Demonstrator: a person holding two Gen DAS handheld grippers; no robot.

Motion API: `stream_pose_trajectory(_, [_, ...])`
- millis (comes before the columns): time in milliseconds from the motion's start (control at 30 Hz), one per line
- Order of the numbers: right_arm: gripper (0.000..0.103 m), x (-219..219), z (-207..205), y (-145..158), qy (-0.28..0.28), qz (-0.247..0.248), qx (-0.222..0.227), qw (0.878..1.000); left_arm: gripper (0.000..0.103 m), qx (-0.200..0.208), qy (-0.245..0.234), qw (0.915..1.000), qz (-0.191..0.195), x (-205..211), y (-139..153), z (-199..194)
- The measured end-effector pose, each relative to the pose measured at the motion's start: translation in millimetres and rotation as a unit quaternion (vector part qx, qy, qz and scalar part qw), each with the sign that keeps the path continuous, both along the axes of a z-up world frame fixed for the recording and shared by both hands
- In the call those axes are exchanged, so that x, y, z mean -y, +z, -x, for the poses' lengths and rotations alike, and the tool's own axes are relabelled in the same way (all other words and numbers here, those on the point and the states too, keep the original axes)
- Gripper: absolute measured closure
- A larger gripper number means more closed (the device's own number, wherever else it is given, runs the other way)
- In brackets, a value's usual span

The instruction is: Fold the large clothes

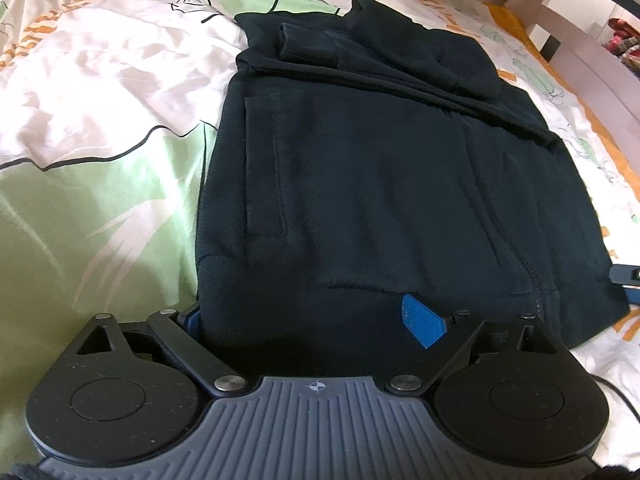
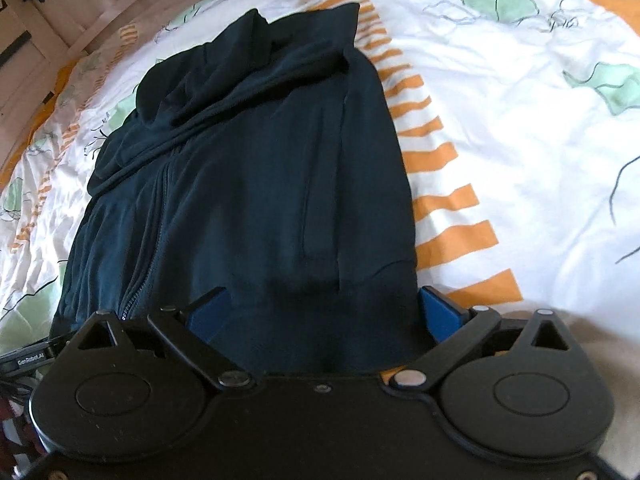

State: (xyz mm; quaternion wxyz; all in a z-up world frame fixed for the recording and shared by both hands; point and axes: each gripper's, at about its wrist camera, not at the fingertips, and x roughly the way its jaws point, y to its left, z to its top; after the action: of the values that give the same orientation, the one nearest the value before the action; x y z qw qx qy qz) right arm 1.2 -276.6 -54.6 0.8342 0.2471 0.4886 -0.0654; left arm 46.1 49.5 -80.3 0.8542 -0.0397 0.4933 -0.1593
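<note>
The dark zip-up hoodie (image 1: 360, 152) is lying flat on the bed's patterned duvet (image 1: 100, 160), its sleeves already folded in across the chest and its hood bunched at the end farthest from the claws. At the hoodie's near hem, the left claw (image 1: 312, 320) is sitting with its blue fingers spread wide and the hem cloth filling the gap between them, not pinched; the right claw (image 2: 324, 312) is standing the same way at the hem's other corner, fingers apart around the fabric. Judging from this, the step in hand is taking the hem to carry it over toward the hood. Doing it well is likely asking for both claws closing on every layer at once, lifting level together, and keeping the zipper line (image 2: 148, 240) straight.
</note>
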Motion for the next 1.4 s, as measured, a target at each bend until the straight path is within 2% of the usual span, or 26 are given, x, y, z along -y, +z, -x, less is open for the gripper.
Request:
stream_pose_trajectory(167, [0.005,8.5,1.1,-6.1,0.003,-0.031,0.007,0.999,0.010,0.001,0.003,0.9999,0.012,-0.6,-0.5,-2.0])
stream_pose_trajectory(367, [0.026,12.9,5.8,-6.2,-0.007,-0.047,0.012,0.999,0.024,0.010,0.008,0.9996,0.025,-2.8,2.0,2.5])
stream_pose_trajectory(467, [0.041,13.3,8.1,-5.2,-0.010,-0.049,0.011,0.999,0.036,0.015,0.011,0.9993,0.033,-4.3,4.4,4.8])
stream_pose_trajectory(500, [0.048,13.9,8.8,-5.0,-0.009,-0.052,0.012,0.999,0.042,0.017,0.012,0.9992,0.035,-5.0,5.5,5.5])
stream_pose_trajectory(533, [0.055,13.7,9.9,-4.2,-0.009,-0.054,0.013,0.998,0.054,0.022,0.017,0.9990,0.034,-5.9,6.7,6.6])
stream_pose_trajectory(600, [0.064,13.3,12.0,-1.1,-0.011,-0.050,0.018,0.999,0.058,0.024,0.028,0.9983,0.046,-9.9,8.7,7.4])
stream_pose_trajectory(667, [0.071,14.8,14.3,1.3,-0.015,-0.056,0.026,0.998,0.069,0.028,0.038,0.9971,0.059,-14.6,11.2,8.4])
stream_pose_trajectory(767, [0.074,19.2,19.3,7.0,-0.020,-0.070,0.044,0.996,0.078,0.045,0.045,0.9948,0.080,-20.8,18.6,11.4])
stream_pose_trajectory(833, [0.076,19.1,21.4,11.9,-0.023,-0.079,0.062,0.995,0.088,0.063,0.054,0.9928,0.086,-23.4,25.4,14.1])
stream_pose_trajectory(967, [0.078,24.0,26.2,20.8,-0.031,-0.104,0.104,0.989,0.088,0.075,0.072,0.9845,0.141,-36.0,36.9,13.2])
stream_pose_trajectory(1133, [0.081,38.2,31.4,31.8,-0.048,-0.130,0.158,0.978,0.088,0.095,0.070,0.9815,0.151,-35.6,51.2,8.6])
stream_pose_trajectory(1400, [0.082,52.7,30.3,42.5,-0.061,-0.155,0.202,0.965,0.088,0.122,0.081,0.9716,0.186,-38.7,72.5,-7.1])
